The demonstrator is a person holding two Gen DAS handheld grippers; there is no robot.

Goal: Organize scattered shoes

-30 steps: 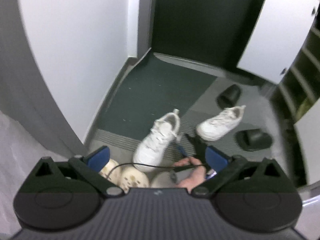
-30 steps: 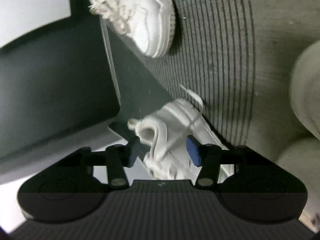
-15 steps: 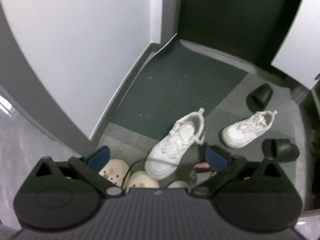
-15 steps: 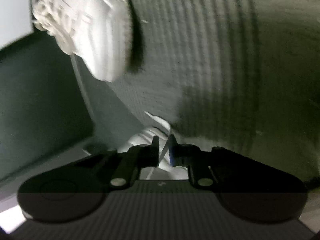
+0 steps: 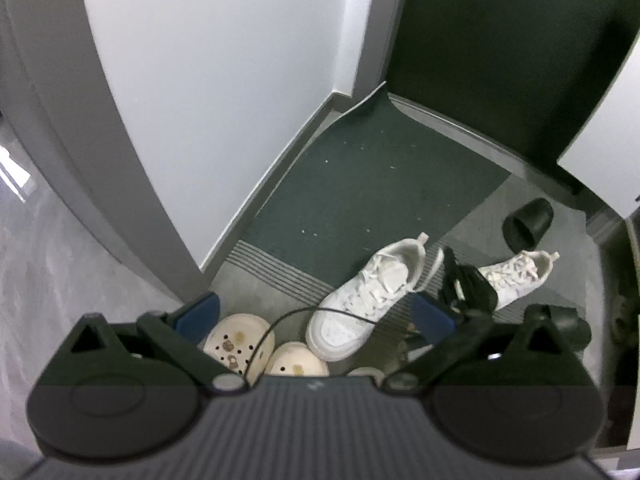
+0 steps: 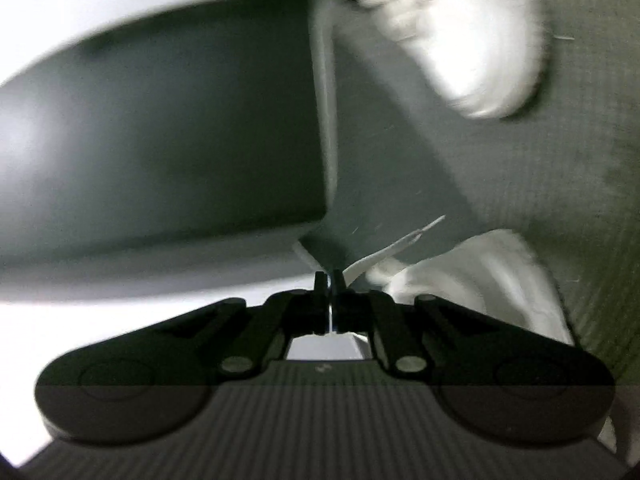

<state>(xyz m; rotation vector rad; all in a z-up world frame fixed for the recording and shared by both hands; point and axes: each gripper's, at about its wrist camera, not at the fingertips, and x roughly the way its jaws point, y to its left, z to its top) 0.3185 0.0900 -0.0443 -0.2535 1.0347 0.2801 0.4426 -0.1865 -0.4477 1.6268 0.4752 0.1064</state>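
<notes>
My right tool (image 6: 330,280) has snapped together since a second ago, when its blue pads stood apart on either side of the white lace-up sneaker's (image 5: 366,294) heel collar. Now they pinch the heel edge of that sneaker, and the heel tips up off the grey ribbed doormat (image 5: 280,276); I judge the pick-up is made and the carry to a tidy spot comes next. My left tool (image 5: 316,314) hangs apart over the floor, holding nothing.

Taking the ribbed doormat as landmark: nearest me, just off its near edge, sit two cream perforated clogs (image 5: 240,340). The gripped sneaker lies across the mat, toe toward me and the clogs, heel and pull tab away toward the dark green entrance mat (image 5: 372,196); its long axis runs diagonally, near-left to far-right, in the left wrist view. Beyond it on the mat's right part lies the second white sneaker (image 5: 516,276), its toe pointing toward my right tool. A black slide sandal (image 5: 528,224) rests further off, and another (image 5: 568,324) at the right edge.
</notes>
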